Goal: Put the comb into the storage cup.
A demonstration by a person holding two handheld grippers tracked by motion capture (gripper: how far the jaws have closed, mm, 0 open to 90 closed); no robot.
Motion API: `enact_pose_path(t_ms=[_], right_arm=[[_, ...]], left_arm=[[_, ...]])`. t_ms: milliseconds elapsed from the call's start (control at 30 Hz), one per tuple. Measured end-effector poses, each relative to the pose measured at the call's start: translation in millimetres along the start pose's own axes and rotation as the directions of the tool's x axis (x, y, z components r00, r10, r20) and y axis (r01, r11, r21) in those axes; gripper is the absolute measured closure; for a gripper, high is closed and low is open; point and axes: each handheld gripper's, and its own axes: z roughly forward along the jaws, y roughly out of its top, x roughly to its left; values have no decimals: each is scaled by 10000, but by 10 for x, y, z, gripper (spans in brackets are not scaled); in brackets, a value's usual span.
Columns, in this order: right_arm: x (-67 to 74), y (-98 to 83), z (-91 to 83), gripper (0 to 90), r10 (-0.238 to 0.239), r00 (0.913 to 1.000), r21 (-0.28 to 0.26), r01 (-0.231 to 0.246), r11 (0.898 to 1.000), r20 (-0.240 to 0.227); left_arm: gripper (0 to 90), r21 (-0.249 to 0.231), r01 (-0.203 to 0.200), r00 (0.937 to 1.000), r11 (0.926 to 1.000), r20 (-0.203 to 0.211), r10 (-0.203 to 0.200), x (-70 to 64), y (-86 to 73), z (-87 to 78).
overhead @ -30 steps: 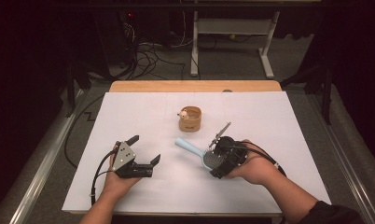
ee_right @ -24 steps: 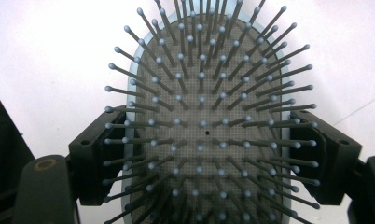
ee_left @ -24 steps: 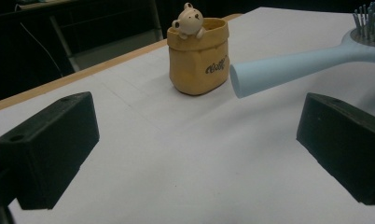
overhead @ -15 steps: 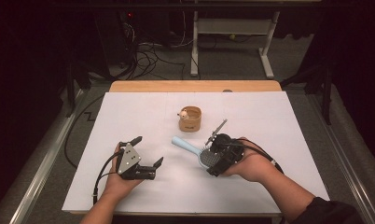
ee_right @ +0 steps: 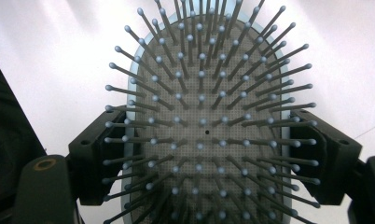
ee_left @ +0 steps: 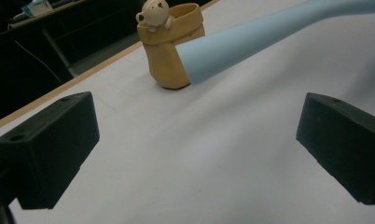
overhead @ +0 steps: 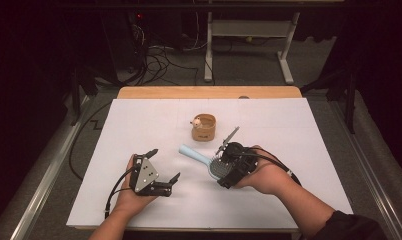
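The left gripper [overhead: 164, 170], jaws apart and empty, has shifted slightly toward the hairbrush [overhead: 209, 162], which lies just in front of the bear holder [overhead: 203, 127]. The right gripper [overhead: 224, 172] stays clamped on the brush head, so pickup looks done, and the handle has swung a little; putting it into the holder appears left
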Motion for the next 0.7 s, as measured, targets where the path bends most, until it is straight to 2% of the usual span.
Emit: enact_pose_path(t_ms=[267,700], right_arm=[[21,34,33,209,-171,9999,60,170,9998,20],[42,83,82,209,-195,9998,161,195,9997,-6]], left_arm=[[0,9,-238,9997,9997,-74,238,-34,-3,23],[12,13,-582,9981,9983,-210,582,-63,-11,32]])
